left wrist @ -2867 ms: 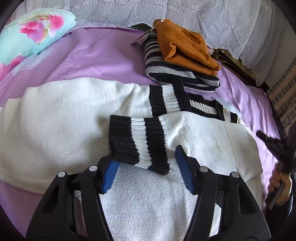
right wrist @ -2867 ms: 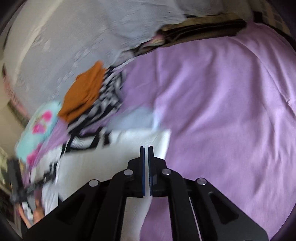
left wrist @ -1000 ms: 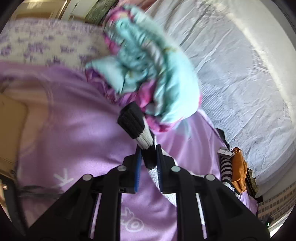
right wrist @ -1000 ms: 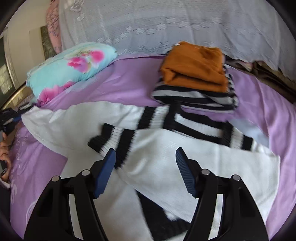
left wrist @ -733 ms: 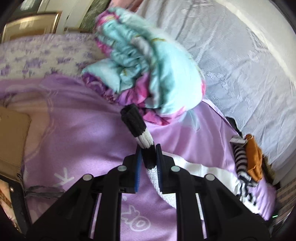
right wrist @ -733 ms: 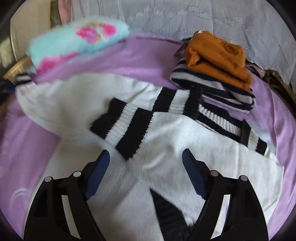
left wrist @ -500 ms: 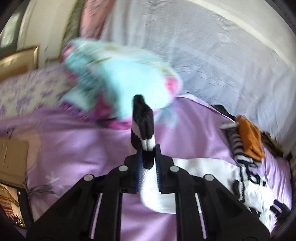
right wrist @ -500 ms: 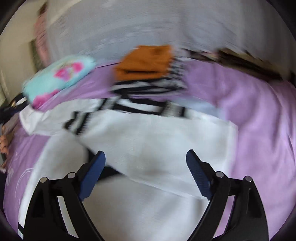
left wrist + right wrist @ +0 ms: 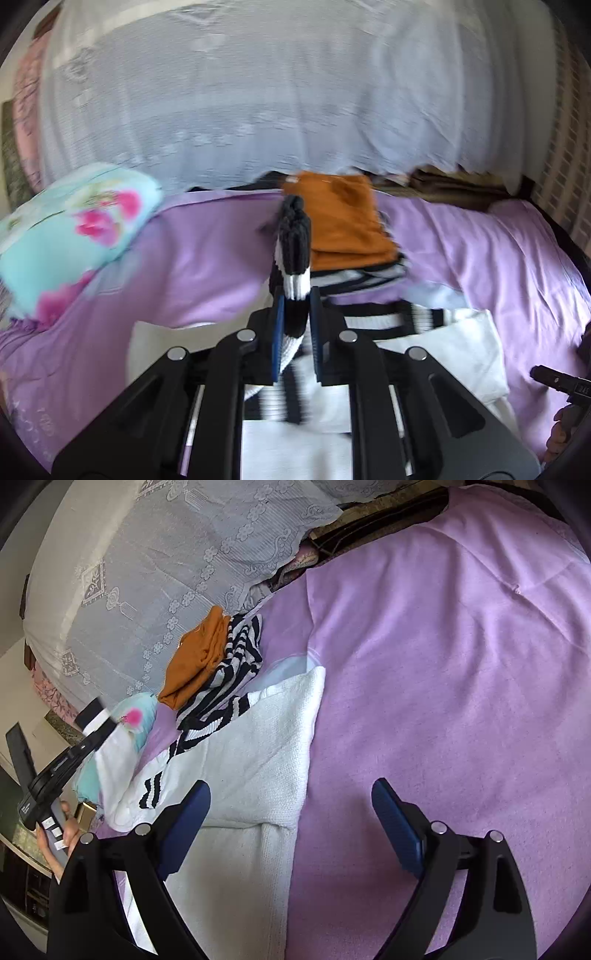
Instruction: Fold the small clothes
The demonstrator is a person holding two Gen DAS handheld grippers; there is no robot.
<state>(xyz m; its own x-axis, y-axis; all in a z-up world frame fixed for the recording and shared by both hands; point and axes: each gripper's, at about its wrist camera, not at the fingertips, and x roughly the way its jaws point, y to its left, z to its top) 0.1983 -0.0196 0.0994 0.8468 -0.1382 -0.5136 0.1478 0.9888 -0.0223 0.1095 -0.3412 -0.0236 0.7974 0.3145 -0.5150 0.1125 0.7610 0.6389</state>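
A white knit sweater (image 9: pixel 258 746) with black-striped cuffs and hem lies on the purple bed sheet (image 9: pixel 443 686). My left gripper (image 9: pixel 294 317) is shut on the sweater's black-and-white sleeve cuff (image 9: pixel 293 251), which stands up between the pads; the sleeve hangs from it towards the sweater body (image 9: pixel 458 343). In the right wrist view the left gripper (image 9: pixel 99 720) holds that cuff lifted at the far left. My right gripper (image 9: pixel 291 808) is open, hovering over the sweater's right edge and the bare sheet, with nothing between its fingers.
A folded orange garment (image 9: pixel 343 221) lies on a folded black-and-white striped one (image 9: pixel 236 657) at the back of the bed. A floral turquoise pillow (image 9: pixel 70 229) sits at the left. White lace fabric (image 9: pixel 295 103) covers the headboard. A person's hand (image 9: pixel 62 834) holds the left gripper.
My left gripper has swung from the pillow side towards the bed's middle, carrying the cuff. My right gripper has turned right, off the sweater's middle to its right edge.
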